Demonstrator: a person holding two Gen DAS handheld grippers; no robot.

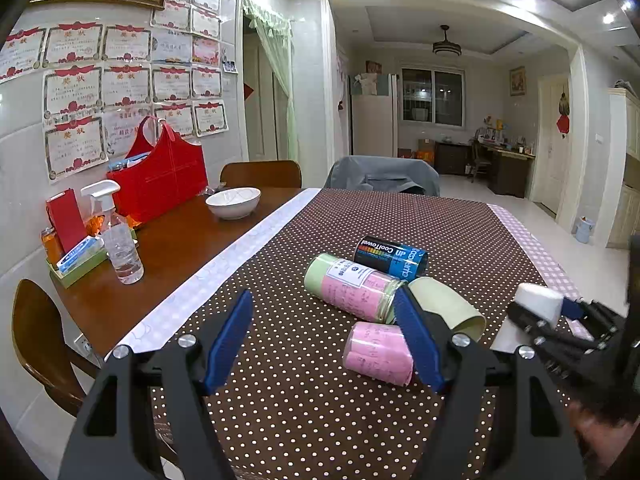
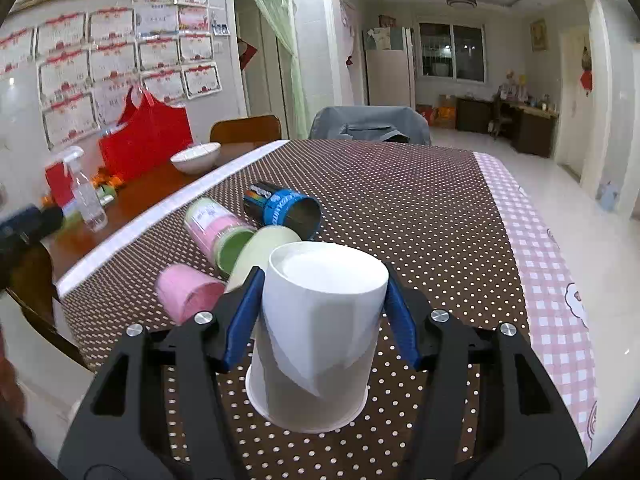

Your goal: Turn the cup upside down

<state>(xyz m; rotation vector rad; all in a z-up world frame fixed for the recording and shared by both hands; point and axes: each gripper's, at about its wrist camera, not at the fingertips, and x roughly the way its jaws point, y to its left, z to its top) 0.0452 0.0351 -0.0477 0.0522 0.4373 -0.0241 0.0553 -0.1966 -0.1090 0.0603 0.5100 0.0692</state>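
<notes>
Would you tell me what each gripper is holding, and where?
The right gripper grips the white paper cup by its side walls near the upturned base; the left gripper holds nothing.

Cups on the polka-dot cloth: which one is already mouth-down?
The white paper cup between the right gripper fingers: rim on the cloth, base up. The pink cup, pale green cup and blue can lie on their sides.

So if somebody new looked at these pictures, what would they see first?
Probably the white paper cup, mouth down on the brown polka-dot tablecloth, with the right claw around it. Just behind it lies a jumble of tipped-over containers: a blue-and-black can, a pink-and-green glass jar and a small pink cup. The left claw is open with nothing in it.
</notes>
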